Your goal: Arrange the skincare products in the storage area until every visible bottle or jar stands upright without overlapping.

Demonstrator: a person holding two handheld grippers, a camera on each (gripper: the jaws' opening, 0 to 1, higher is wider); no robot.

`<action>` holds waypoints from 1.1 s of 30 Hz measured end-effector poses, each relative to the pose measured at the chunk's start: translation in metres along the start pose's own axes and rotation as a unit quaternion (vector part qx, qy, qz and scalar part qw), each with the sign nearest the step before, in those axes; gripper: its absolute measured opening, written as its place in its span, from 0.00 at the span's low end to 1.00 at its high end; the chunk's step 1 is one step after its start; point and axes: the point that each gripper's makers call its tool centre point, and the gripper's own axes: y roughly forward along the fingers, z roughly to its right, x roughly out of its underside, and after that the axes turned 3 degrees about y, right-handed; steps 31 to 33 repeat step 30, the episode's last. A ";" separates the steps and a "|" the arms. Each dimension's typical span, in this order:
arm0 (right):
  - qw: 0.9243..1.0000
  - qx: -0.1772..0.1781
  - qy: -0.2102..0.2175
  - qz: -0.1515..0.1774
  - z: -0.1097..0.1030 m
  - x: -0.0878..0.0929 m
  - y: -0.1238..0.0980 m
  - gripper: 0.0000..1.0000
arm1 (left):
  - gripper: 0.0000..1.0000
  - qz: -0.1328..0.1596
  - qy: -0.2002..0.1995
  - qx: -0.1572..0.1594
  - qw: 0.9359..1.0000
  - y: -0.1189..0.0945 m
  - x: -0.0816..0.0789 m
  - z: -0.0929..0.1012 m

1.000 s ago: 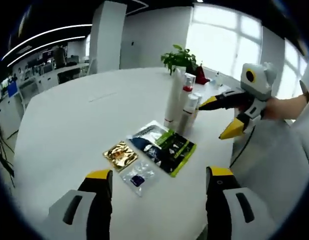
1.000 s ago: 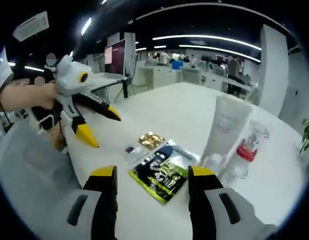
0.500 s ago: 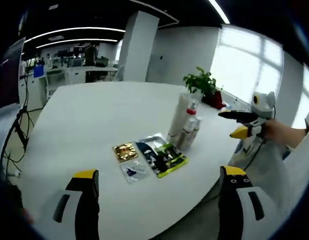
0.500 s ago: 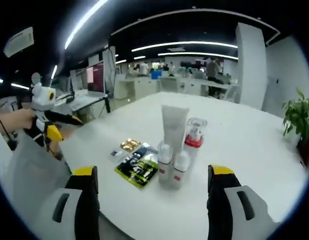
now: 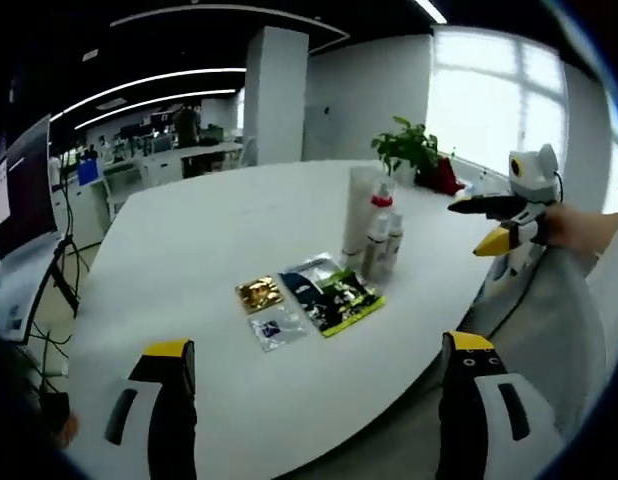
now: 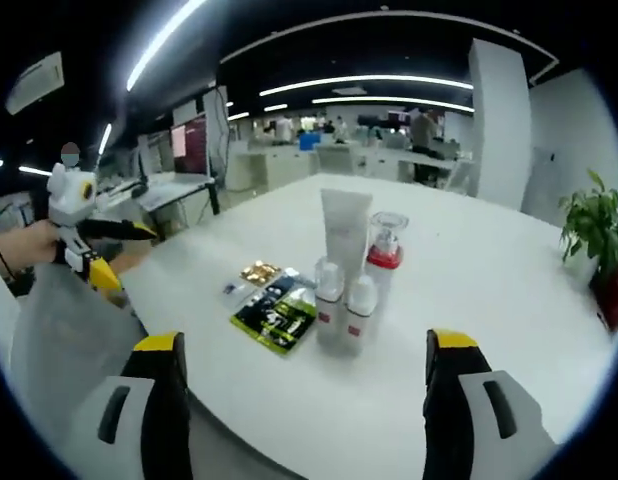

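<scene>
Left gripper view, left to right. White round desk [image 5: 189,260]. Left gripper [image 5: 314,395] sits at the near edge, jaws wide apart and empty, off the desk surface. Between and beyond the jaws lie flat packets: a gold sachet [image 5: 259,293], just nearer it a small clear sachet [image 5: 277,326], then a dark and green packet [image 5: 334,299] touching a silvery packet [image 5: 311,270] at its far side. Just right of and beyond the packets stands the skincare group, all upright: a tall white tube [image 5: 359,210], a red-collared pump bottle [image 5: 381,205], and two small white bottles [image 5: 379,250] in front. The group is well beyond the jaw tips, slightly right of the midline. A potted plant [image 5: 409,150] stands at the far edge of the desk. At far right the right gripper [image 5: 494,222] is held by a hand, off the desk edge, jaws apart and empty.

Right gripper view, left to right. The left gripper [image 6: 114,250] appears far left, held by a hand, jaws apart. The packets [image 6: 274,312] lie left of the bottles. The tube [image 6: 345,235], pump bottle [image 6: 384,255] and small bottles [image 6: 344,305] stand close together, between the right gripper's [image 6: 304,395] widely parted jaws but well beyond them. The plant [image 6: 594,225] is far right.
</scene>
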 end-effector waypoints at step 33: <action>0.999 0.006 -0.001 -0.032 0.005 0.013 0.003 0.90 | 0.97 0.013 -0.006 0.010 1.000 -0.004 -0.004 0.002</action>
